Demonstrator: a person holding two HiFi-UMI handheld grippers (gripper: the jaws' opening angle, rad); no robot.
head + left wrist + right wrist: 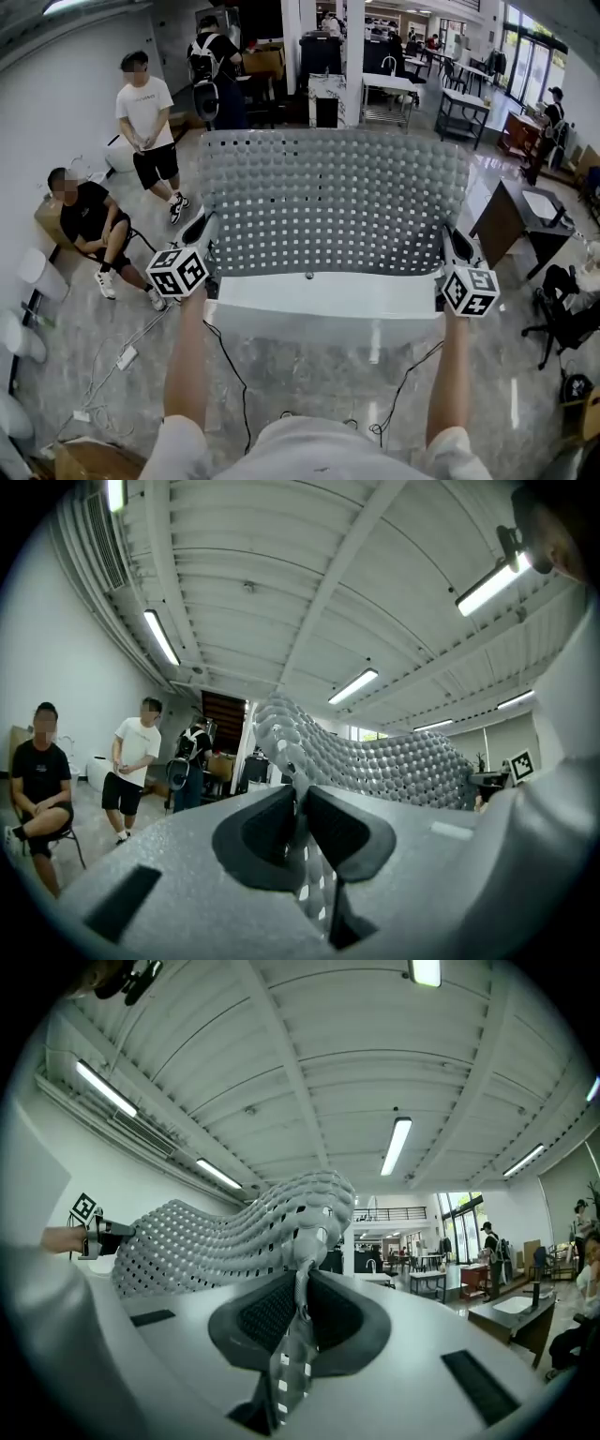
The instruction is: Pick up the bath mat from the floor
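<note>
The grey bath mat (333, 202), bumpy and full of small holes, is held up flat in the air between both grippers, well off the floor. My left gripper (208, 246) is shut on the mat's left edge (302, 761), and its dark pads (262, 832) pinch the sheet. At the other side my right gripper (448, 251) is shut on the mat's right edge (314, 1213), with the sheet squeezed between the pads (272, 1314). In both gripper views the mat (394, 766) arches upward toward the ceiling, and a white folded lower edge (323, 292) faces me.
A person (89, 220) sits on a chair at the left, another (148, 122) stands behind. Cables and a power strip (127, 356) lie on the glossy floor. A dark table (525, 220) and an office chair (562, 309) stand at the right; desks fill the back.
</note>
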